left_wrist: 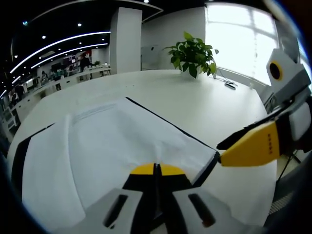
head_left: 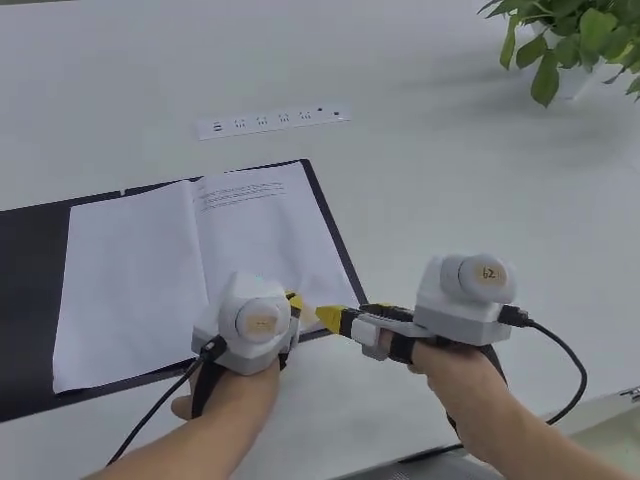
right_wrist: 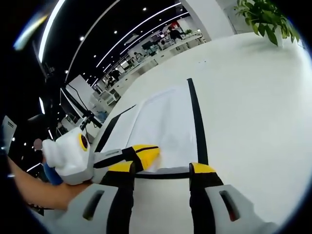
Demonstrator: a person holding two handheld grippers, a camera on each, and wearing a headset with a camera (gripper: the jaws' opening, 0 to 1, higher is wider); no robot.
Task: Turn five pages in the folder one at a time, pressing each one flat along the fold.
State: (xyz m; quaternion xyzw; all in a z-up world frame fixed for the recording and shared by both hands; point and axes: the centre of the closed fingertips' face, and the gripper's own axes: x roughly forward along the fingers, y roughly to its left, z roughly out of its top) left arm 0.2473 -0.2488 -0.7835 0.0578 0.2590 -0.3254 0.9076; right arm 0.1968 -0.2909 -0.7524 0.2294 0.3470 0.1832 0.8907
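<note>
An open black folder [head_left: 30,300] lies on the white table, with a white left page [head_left: 130,280] and a right page [head_left: 262,235] that has a few printed lines at its top. My left gripper [head_left: 292,302] is shut, its yellow tips [left_wrist: 156,169] low over the near edge of the right page [left_wrist: 126,141]; whether it pinches paper I cannot tell. My right gripper [head_left: 330,318] is open at the folder's near right corner. The black bottom edge [right_wrist: 163,175] of the folder runs between its jaws. The left gripper's yellow tip [right_wrist: 146,154] is just beyond.
A white power strip [head_left: 272,120] lies on the table beyond the folder. A potted green plant [head_left: 570,40] stands at the far right corner. Cables trail from both grippers toward the table's near edge. An office with desks lies beyond the table.
</note>
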